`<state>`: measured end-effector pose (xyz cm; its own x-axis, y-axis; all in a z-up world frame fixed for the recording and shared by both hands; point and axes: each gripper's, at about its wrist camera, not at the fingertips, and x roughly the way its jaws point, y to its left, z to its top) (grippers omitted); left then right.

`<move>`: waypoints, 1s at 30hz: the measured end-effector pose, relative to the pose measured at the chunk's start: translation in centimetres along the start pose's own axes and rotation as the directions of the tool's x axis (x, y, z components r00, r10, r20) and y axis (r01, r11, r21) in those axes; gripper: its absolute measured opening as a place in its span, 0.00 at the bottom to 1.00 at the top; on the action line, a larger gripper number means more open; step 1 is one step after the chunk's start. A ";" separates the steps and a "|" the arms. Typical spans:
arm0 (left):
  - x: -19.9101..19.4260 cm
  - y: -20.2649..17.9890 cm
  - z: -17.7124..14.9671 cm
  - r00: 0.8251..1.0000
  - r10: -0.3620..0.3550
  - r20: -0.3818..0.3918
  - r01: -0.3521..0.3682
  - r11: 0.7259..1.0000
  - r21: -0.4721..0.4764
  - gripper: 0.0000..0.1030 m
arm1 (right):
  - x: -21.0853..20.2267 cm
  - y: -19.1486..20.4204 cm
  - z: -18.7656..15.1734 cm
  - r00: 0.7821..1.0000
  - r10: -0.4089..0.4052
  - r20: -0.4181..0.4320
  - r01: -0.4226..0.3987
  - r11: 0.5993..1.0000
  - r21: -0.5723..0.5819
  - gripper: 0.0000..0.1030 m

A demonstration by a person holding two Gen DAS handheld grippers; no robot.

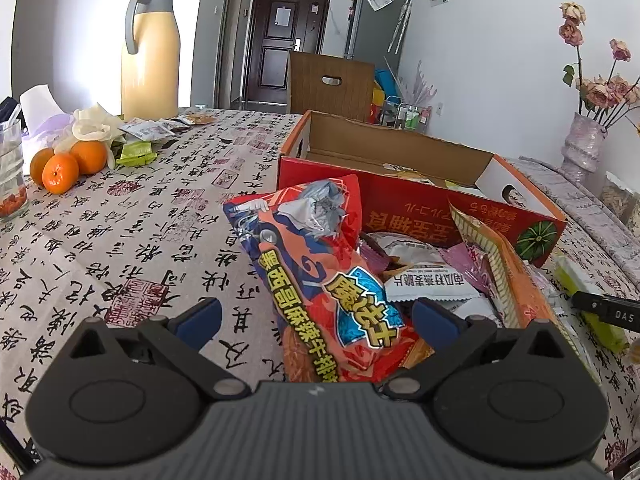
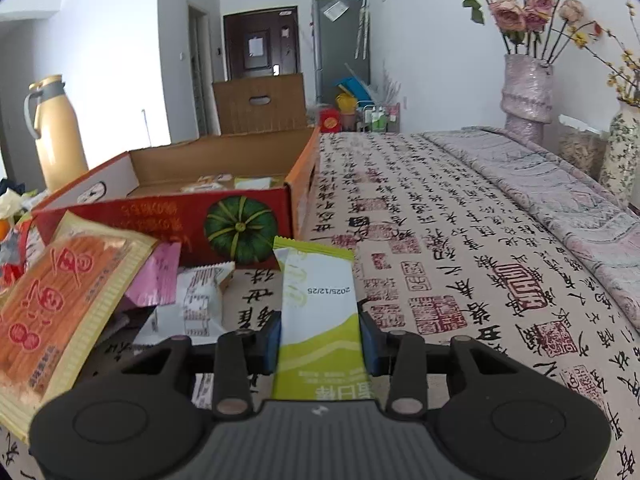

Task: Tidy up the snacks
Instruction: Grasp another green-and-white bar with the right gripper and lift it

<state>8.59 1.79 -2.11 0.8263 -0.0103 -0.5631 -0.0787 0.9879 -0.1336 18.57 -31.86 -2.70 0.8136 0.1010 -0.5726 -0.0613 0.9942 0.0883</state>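
Right gripper (image 2: 320,334) is pinched on a green-and-white sachet (image 2: 318,304), blue pads pressing both long edges. The sachet lies flat, pointing away over the calligraphy tablecloth (image 2: 460,240), just beside the near corner of the red carton (image 2: 168,220). Step in hand, as I read it: a grip just taken, the lift not yet made.

Left gripper (image 1: 316,314) stands spread, its pads either side of a large red-orange chip bag (image 1: 320,280) without pressing it. The bag leans on the loose snack pile in front of the carton.

Next move, my judgement: raise the sachet clear of the carton's front wall, carry it over the open top and let go inside, where a few packets already lie. A thin wrapper may twist or slip in the pinch.

Writing: the sachet is stamped "2025/12/25". The chip bag carries bold yellow Chinese characters, upside down from here. The carton front shows a green pumpkin picture and gold Chinese print, not legible to me.
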 end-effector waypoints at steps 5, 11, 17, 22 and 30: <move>0.6 0.2 0.5 1.000 0.011 -0.004 -0.011 1.000 -0.007 1.00 | -0.2 -0.4 -0.1 1.000 -0.013 0.019 0.012 0.999 0.033 0.37; 1.5 0.2 1.6 0.999 0.038 -0.007 -0.038 0.999 -0.024 1.00 | -0.2 -0.4 -0.1 1.000 -0.019 0.018 0.018 0.999 0.043 0.37; 2.3 0.4 3.0 0.996 0.088 -0.003 -0.088 0.994 -0.068 1.00 | -0.2 -0.3 -0.2 1.000 -0.021 0.014 0.020 0.999 0.046 0.37; 3.3 0.4 3.6 0.994 0.107 -0.013 -0.108 0.991 -0.081 1.00 | -0.1 -0.1 -0.2 1.000 -0.020 0.010 0.019 0.999 0.044 0.37; 3.6 0.4 2.6 0.996 0.073 -0.050 -0.076 0.995 -0.069 0.88 | -0.1 -0.1 -0.3 1.000 -0.012 0.008 0.012 0.999 0.048 0.37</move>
<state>12.99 2.56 -2.02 0.7893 0.0537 -0.6117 -0.1794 0.9729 -0.1460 18.33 -31.97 -2.93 0.8192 0.0887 -0.5667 -0.0243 0.9924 0.1203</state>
